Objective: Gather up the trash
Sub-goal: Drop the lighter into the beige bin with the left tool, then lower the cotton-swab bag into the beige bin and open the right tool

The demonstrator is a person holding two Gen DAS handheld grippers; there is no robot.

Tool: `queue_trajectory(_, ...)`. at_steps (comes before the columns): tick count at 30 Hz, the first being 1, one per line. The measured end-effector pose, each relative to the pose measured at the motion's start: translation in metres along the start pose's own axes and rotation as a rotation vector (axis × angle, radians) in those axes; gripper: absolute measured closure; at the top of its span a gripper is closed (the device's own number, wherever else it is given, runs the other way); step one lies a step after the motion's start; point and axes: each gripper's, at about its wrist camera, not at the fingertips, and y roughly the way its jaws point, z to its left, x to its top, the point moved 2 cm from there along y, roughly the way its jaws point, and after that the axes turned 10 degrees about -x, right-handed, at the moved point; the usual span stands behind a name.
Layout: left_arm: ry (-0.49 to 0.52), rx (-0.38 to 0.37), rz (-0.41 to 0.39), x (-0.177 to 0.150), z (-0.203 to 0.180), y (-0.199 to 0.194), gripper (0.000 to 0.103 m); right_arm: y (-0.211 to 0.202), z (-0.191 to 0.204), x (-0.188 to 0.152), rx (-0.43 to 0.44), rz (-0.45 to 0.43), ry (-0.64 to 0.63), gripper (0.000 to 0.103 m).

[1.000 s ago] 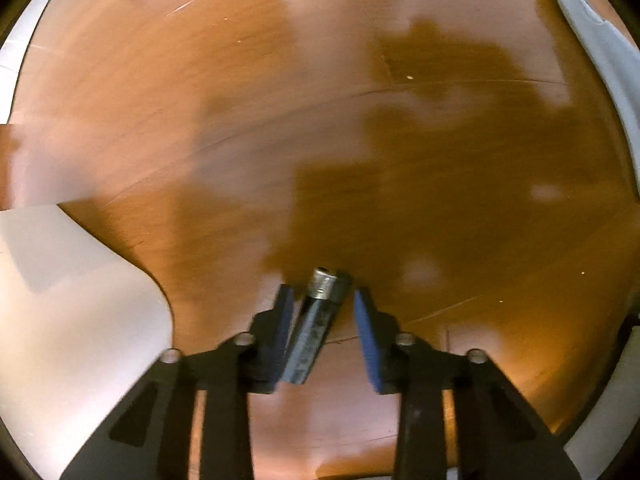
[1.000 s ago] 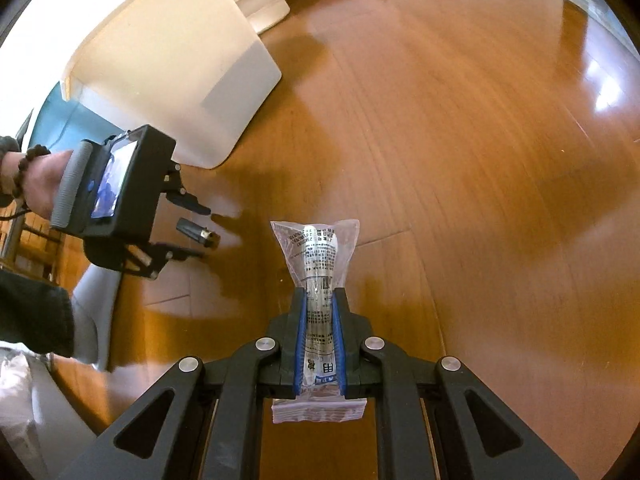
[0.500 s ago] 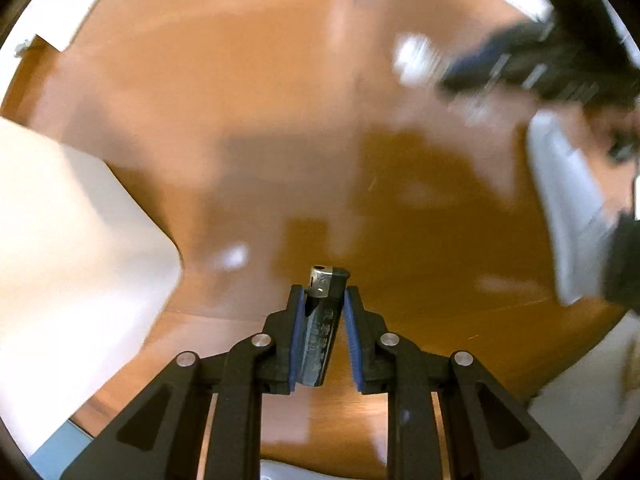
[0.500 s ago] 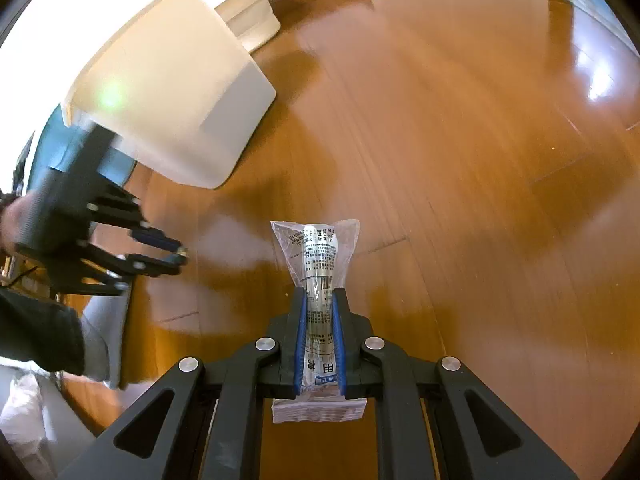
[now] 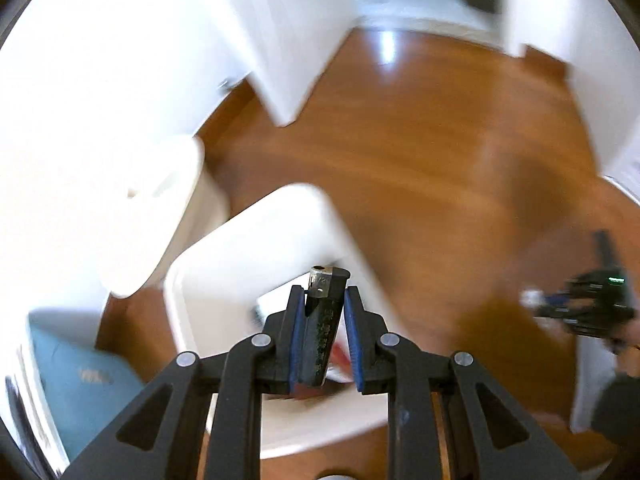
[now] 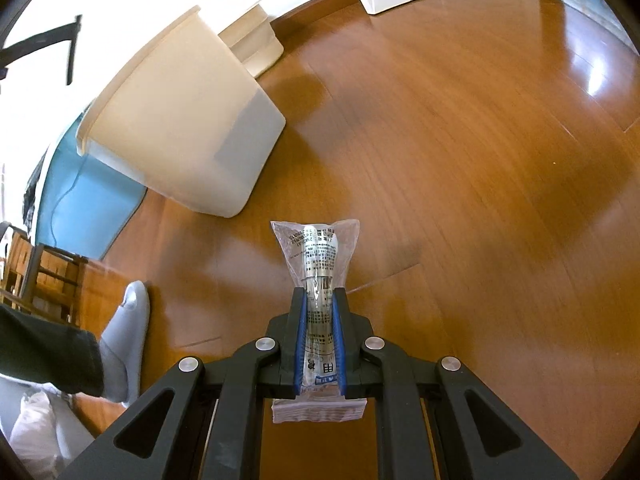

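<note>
In the left wrist view, my left gripper [image 5: 324, 312] is shut on a small dark lighter [image 5: 325, 320] with a metal tip, held in the air. It hangs over the open top of a white bin [image 5: 240, 240], and the picture is blurred. In the right wrist view, my right gripper [image 6: 319, 304] is shut on a clear plastic packet [image 6: 316, 248] wrapped round a printed silver tube, above the wooden floor [image 6: 460, 160]. The white bin [image 6: 192, 120] stands to the upper left of it. My right gripper [image 5: 588, 304] also shows small and blurred at the right edge.
A smaller white container [image 6: 256, 44] stands behind the bin by the wall. A blue sheet [image 6: 80, 192] lies left of the bin. A grey slipper [image 6: 124, 340] and a person's dark sleeve [image 6: 40, 352] are at the lower left. White doors [image 5: 288, 40] line the far side.
My left gripper closed on the lighter, rose from the floor and rolled; it now hangs over the white bin. It has left the right wrist view. My right gripper keeps the packet.
</note>
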Motion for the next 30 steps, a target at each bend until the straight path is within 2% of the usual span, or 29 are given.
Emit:
queue_trajectory(2,-0.055,-0.002,0.052,-0.01,0.015,0.028,0.084,-0.001,0.001,-0.001,0.0,-0.002,-0.003,0.091)
queue_trajectory(4,-0.095,-0.046,0.111,-0.023,0.025,0.05,0.083,-0.003,0.001,0.0,-0.004,-0.002,-0.007,0.091)
queue_trajectory(6,-0.092,0.003,0.155,-0.033,0.028,0.061,0.081,-0.003,0.0,0.002,-0.005,-0.001,-0.004,0.091)
queue_trajectory(8,-0.099,0.021,0.158,-0.037,0.032,0.055,0.081,-0.007,-0.001,0.005,-0.004,-0.007,0.003,0.091)
queue_trajectory(10,-0.11,0.02,0.14,-0.037,0.031,0.027,0.075,-0.017,0.005,0.014,-0.018,-0.023,-0.023,0.091)
queue_trajectory(11,-0.119,0.017,0.137,-0.034,0.03,0.015,0.062,-0.025,0.011,0.018,-0.027,-0.033,-0.044,0.091)
queue_trajectory(12,-0.136,0.016,0.136,-0.035,0.033,-0.003,0.041,-0.035,0.019,0.027,-0.036,-0.039,-0.076,0.091)
queue_trajectory(14,-0.203,-0.005,0.115,-0.045,0.03,-0.052,0.02,-0.055,0.035,0.043,-0.038,-0.048,-0.121,0.091)
queue_trajectory(15,-0.265,-0.027,0.089,-0.057,0.029,-0.084,0.02,-0.066,0.046,0.052,-0.037,-0.053,-0.15,0.091)
queue_trajectory(16,-0.31,-0.048,0.078,-0.06,0.016,-0.1,0.02,-0.08,0.061,0.066,-0.036,-0.058,-0.19,0.091)
queue_trajectory(18,-0.439,-0.142,0.068,-0.088,0.005,-0.143,0.02,-0.102,0.091,0.09,-0.03,-0.07,-0.25,0.091)
queue_trajectory(21,-0.604,-0.247,0.022,-0.12,-0.009,-0.179,0.02,-0.134,0.15,0.136,0.001,-0.089,-0.345,0.091)
queue_trajectory(23,-0.701,-0.334,-0.004,-0.147,-0.019,-0.184,0.019,-0.146,0.191,0.169,0.017,-0.096,-0.401,0.091)
queue_trajectory(24,-0.737,-0.35,-0.012,-0.157,-0.021,-0.181,0.019,-0.147,0.205,0.181,0.018,-0.09,-0.405,0.091)
queue_trajectory(25,-0.777,-0.347,0.013,-0.165,-0.022,-0.175,0.019,-0.147,0.221,0.196,0.026,-0.08,-0.403,0.091)
queue_trajectory(28,-0.819,-0.409,0.055,-0.173,-0.024,-0.162,0.019,-0.135,0.263,0.229,0.012,-0.057,-0.408,0.091)
queue_trajectory(30,-0.809,-0.411,0.055,-0.173,-0.023,-0.162,0.019,-0.116,0.283,0.242,-0.003,-0.036,-0.388,0.091)
